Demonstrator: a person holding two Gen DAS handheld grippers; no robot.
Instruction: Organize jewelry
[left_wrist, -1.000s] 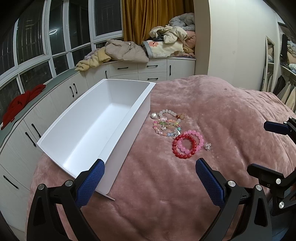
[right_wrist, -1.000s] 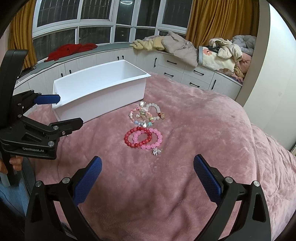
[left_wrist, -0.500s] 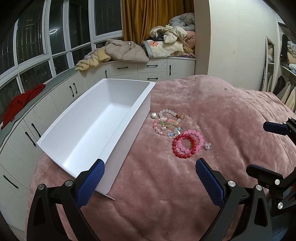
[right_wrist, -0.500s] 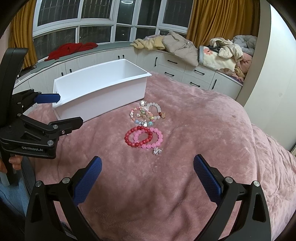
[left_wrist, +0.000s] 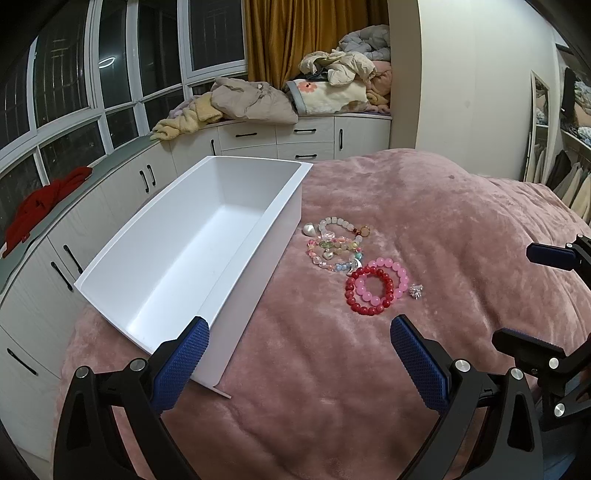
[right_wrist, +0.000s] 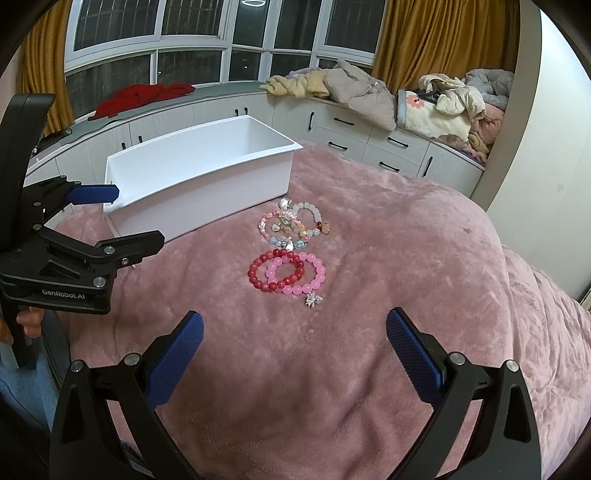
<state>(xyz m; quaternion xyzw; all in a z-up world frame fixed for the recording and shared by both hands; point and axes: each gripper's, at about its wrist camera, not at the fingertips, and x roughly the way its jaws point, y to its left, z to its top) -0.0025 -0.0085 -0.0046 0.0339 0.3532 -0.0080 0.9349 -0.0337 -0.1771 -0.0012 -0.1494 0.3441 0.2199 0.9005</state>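
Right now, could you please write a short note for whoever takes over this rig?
Left gripper: open, holding nothing, above the pink blanket.
Right gripper: open, holding nothing, pointed at the bracelets.
White bin: nothing visible inside, sitting on the blanket to the left of the jewelry.
On the blanket: red bracelet overlapping pink bracelet, with a pile of mixed bead bracelets between them and the bin.
Done: nothing moved into the bin yet.
Left: every piece probably goes into the bin.
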